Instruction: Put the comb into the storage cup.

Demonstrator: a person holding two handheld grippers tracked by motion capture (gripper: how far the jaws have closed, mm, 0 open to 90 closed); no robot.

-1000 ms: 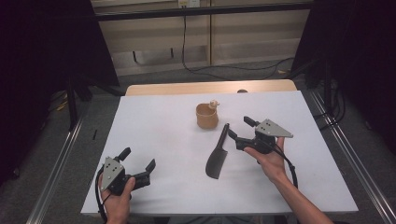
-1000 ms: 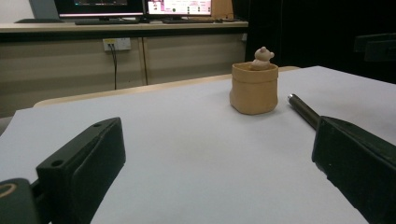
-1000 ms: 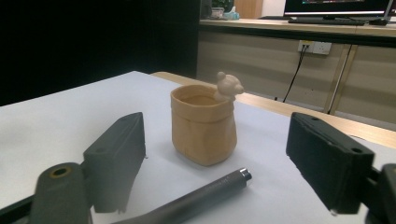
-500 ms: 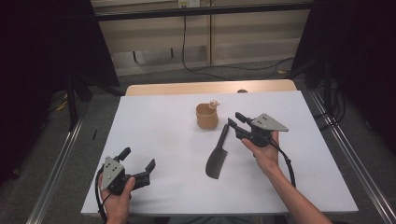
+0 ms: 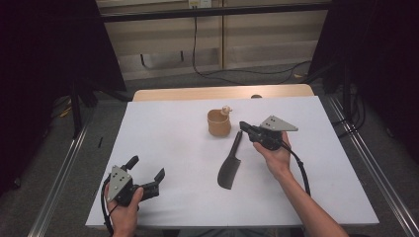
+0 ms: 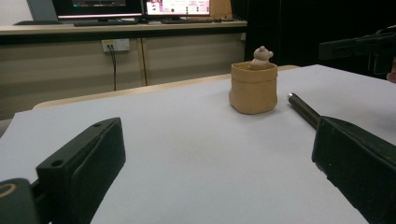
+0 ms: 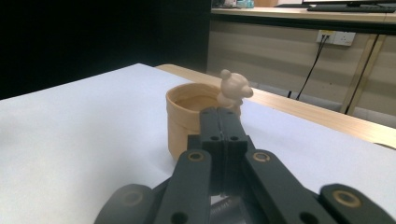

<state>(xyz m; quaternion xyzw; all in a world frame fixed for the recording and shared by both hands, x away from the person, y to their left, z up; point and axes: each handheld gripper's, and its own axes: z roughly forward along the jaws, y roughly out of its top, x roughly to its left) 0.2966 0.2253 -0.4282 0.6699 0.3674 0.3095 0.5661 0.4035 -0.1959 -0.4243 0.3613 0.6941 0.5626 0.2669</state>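
Observation:
A tan cup [image 5: 219, 123] with a small bear figure [image 5: 226, 109] on its rim stands mid-table on the white sheet [image 5: 168, 143]. A black cleaver [image 5: 229, 170] lies just in front of it, handle toward the cup. My right gripper [image 5: 243, 126] hovers over the handle's end beside the cup. Its jaws have just been closing and are now shut with nothing between them, pointing at the cup [image 7: 184, 123] and bear [image 7: 235, 88]. My left gripper [image 5: 146, 168] rests open at the front left, empty, facing the cup [image 6: 253, 88] and cleaver handle [image 6: 303, 109].
A wooden table edge [image 5: 222, 93] shows beyond the white sheet. Metal rails [image 5: 64, 168] run along both sides on the floor. A wall with a power socket [image 6: 114, 45] and cables lies behind. The right gripper's cable [image 5: 301, 170] trails along the forearm.
The right gripper's jaws went from open to shut with nothing in them, and it shifted slightly away and left toward the cup. The left gripper, cup and cleaver stayed put.

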